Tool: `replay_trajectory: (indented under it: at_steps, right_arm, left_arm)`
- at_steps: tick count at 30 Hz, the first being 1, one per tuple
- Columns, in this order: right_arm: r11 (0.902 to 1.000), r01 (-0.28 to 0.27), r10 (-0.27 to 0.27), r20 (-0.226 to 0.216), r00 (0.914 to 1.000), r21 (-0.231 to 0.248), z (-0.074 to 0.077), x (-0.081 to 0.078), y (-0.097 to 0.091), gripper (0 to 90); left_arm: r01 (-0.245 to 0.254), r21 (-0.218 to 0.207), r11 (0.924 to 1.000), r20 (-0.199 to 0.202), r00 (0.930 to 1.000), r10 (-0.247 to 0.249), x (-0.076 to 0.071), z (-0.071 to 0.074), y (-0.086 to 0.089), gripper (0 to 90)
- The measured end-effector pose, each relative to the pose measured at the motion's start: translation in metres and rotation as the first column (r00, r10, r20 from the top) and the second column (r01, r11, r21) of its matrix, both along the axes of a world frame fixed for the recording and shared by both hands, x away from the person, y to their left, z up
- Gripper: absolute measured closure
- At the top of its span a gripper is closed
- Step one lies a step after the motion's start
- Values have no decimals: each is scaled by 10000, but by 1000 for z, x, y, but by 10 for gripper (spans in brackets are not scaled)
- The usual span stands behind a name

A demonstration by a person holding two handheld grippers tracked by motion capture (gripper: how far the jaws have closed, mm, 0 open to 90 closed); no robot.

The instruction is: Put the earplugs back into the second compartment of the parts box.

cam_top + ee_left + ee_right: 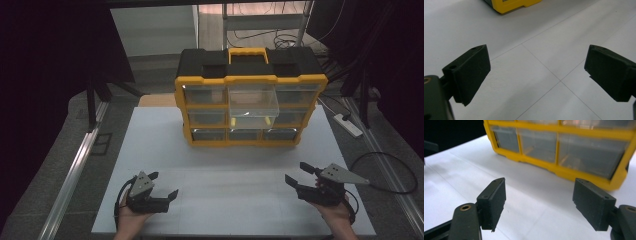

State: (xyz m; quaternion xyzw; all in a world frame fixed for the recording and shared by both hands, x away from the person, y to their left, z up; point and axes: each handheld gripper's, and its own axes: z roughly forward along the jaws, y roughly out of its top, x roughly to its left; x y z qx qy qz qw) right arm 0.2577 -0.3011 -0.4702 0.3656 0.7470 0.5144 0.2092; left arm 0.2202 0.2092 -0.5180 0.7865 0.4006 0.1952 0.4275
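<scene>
- I see my left claw [163,185] low over the near left part of the white table [230,200], held in a hand [131,220] that comes in from the bottom edge.
- Its jaws are spread wide with nothing between them; in the left gripper view only bare table surface lies in the gap of the left claw [537,75].
- My right claw [300,174] sits over the near right part of the table, held by the other hand [337,215], with a grey three-cornered plate on top.
- Its jaws are also spread apart and empty; in the right gripper view the right claw [539,203] faces the cabinet's lower drawers.
- The yellow and black drawer cabinet [250,107] stands upright at the far middle of the table, well apart from both claws, with a yellow handle [248,54] on its top.
- One clear drawer [253,105] in the middle column is pulled out toward me; the other drawers sit flush.
- Small yellow pieces [267,120] show just below the pulled-out drawer; I cannot tell what they are.
- A white power strip [347,125] lies on the floor to the right of the table.
</scene>
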Motion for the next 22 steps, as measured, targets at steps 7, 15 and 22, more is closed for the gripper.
replay_trajectory:
  at_steps: [7,15,22]
  right_arm:
    - [9993,289,-291,-69,9996,-221,-18,-2,-11,269]
    - [9981,104,-104,-3,9999,-605,-20,-1,-6,262]
    - [9965,65,-59,68,10000,-837,-22,-1,-4,255]
  left_arm:
    - [109,28,9999,20,9999,-109,0,0,-2,67]
    - [223,38,9997,57,9997,-223,0,0,-2,67]
    - [210,54,9998,17,9998,-211,1,0,-3,67]
